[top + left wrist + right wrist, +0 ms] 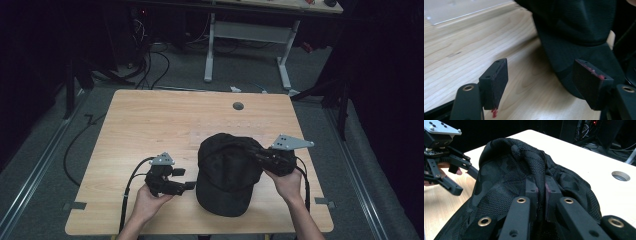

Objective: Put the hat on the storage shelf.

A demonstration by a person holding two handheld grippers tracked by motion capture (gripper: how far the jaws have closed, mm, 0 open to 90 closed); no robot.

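While right gripper point(541, 188) pinches the black cap point(225, 172), left gripper point(544, 82) gapes beside it.

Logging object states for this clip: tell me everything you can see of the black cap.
The black cap is soft mesh-like fabric with a faint camouflage pattern. It lies on the wooden table near the front edge, brim toward the person, crown slumped and creased. The right gripper has its jaws shut on a pinched fold of the crown fabric at the cap's right side. The left gripper waits open beside the brim's left edge, one jaw in front of the brim; whether it touches is unclear.
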